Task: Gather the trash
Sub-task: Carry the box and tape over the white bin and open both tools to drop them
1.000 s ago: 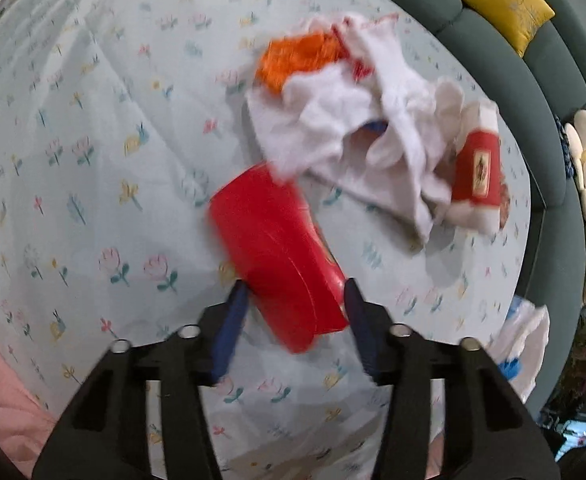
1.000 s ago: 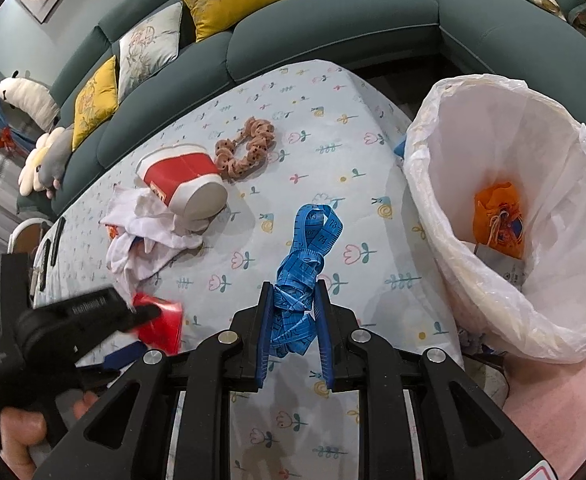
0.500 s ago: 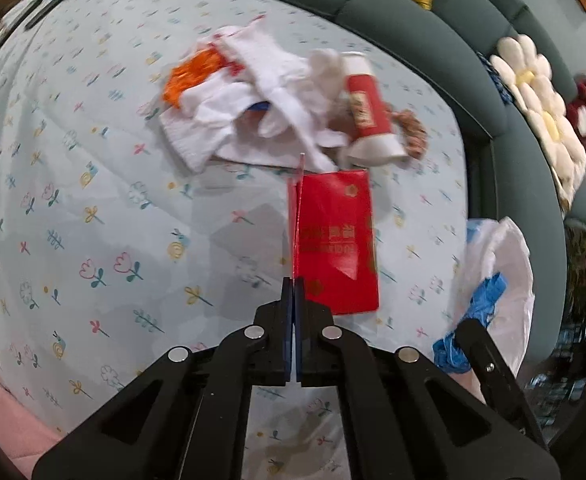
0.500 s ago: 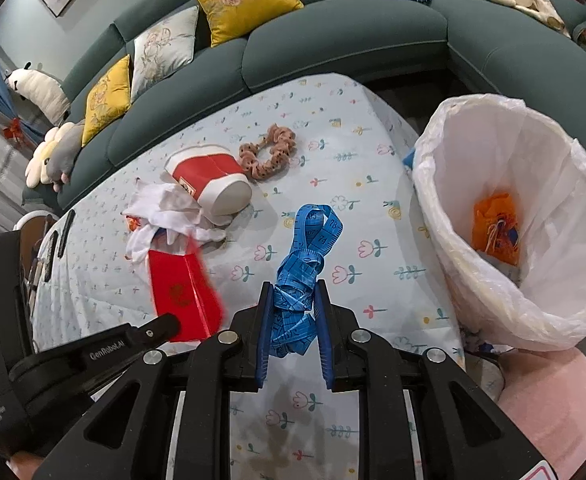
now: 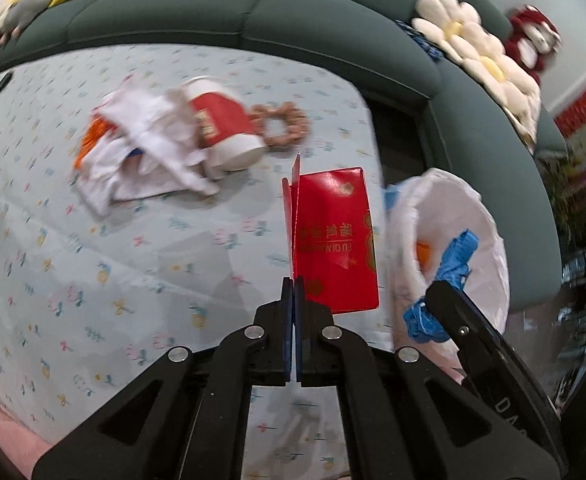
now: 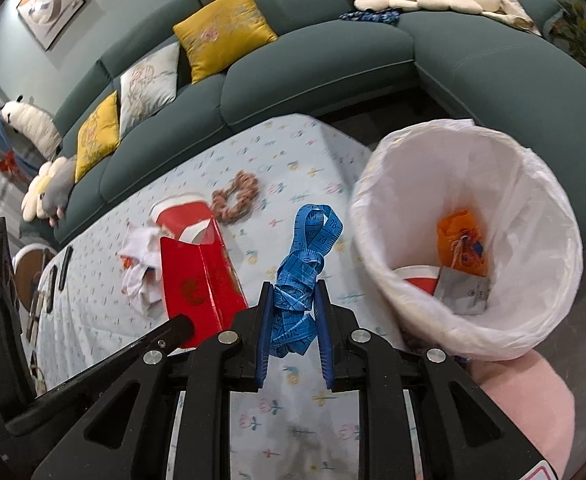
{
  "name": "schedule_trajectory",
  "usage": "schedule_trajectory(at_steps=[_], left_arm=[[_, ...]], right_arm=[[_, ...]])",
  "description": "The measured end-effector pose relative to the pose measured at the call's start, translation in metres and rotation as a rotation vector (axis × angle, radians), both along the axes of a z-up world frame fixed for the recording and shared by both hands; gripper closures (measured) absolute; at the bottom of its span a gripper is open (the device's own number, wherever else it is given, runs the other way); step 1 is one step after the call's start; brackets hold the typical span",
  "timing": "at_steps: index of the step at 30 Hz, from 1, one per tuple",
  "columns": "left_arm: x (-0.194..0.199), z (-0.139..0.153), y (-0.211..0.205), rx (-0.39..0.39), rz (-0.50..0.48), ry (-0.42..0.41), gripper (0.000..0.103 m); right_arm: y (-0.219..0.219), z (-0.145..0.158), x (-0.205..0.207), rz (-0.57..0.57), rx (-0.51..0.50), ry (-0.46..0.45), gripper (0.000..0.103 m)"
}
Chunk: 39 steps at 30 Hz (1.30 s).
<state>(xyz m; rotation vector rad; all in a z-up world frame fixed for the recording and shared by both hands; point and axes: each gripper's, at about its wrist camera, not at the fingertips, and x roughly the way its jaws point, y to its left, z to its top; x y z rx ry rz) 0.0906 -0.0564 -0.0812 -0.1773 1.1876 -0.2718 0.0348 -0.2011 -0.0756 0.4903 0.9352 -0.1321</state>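
Both grippers carry trash toward the white-lined bin at the table's right end.

The left gripper [image 5: 293,292] has its jaws pressed together on the edge of a flat red paper envelope with gold print [image 5: 335,240], now lifted clear of the floral-cloth table [image 5: 93,248]; a second ago it lay on the cloth between open jaws. The right gripper [image 6: 293,300] keeps its jaws clamped on a bunched blue measuring tape [image 6: 301,268], nearer than before to the round bin with a white plastic liner [image 6: 533,216]. Far left on the table lie a crumpled white cloth [image 5: 149,152], a red-and-white paper cup [image 5: 225,128] on its side, and a brown scrunchie [image 5: 281,124].
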Motion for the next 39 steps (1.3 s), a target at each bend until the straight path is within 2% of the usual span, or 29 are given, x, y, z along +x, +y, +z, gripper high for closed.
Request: schedule_trajectory(at_steps=[10, 18, 21, 22, 23, 25, 31, 36, 39], left_arm=[[0.0, 0.014, -0.062, -0.013, -0.166, -0.037, 0.103], [0.003, 0.02, -0.115, -0.062, -0.295, -0.035, 0.102], [0.005, 0.025, -0.129, -0.065, -0.302, -0.037, 0.092], [0.006, 0.027, -0.132, -0.064, -0.299, -0.047, 0.076], [0.006, 0.029, -0.133, -0.06, -0.293, -0.059, 0.067], [0.006, 0.033, -0.133, -0.052, -0.286, -0.086, 0.065], [0.006, 0.031, -0.127, -0.02, -0.271, -0.092, 0.059], [0.005, 0.028, -0.115, 0.002, -0.254, -0.098, 0.057], [0.005, 0.029, -0.106, 0.014, -0.232, -0.109, 0.05]], right_arm=[[-0.06, -0.001, -0.018, -0.122, 0.014, -0.013, 0.084], [-0.102, -0.005, -0.032, -0.202, 0.013, -0.014, 0.084], [-0.117, -0.006, -0.037, -0.233, 0.02, -0.01, 0.084], [-0.119, -0.006, -0.037, -0.239, 0.018, -0.01, 0.084], [-0.123, -0.006, -0.038, -0.245, 0.017, -0.011, 0.084], [-0.127, -0.006, -0.039, -0.25, 0.014, -0.01, 0.084], [-0.129, -0.005, -0.035, -0.254, 0.013, -0.015, 0.083], [-0.126, -0.002, -0.027, -0.255, -0.003, -0.018, 0.08], [-0.126, 0.002, -0.021, -0.252, -0.006, -0.023, 0.076]])
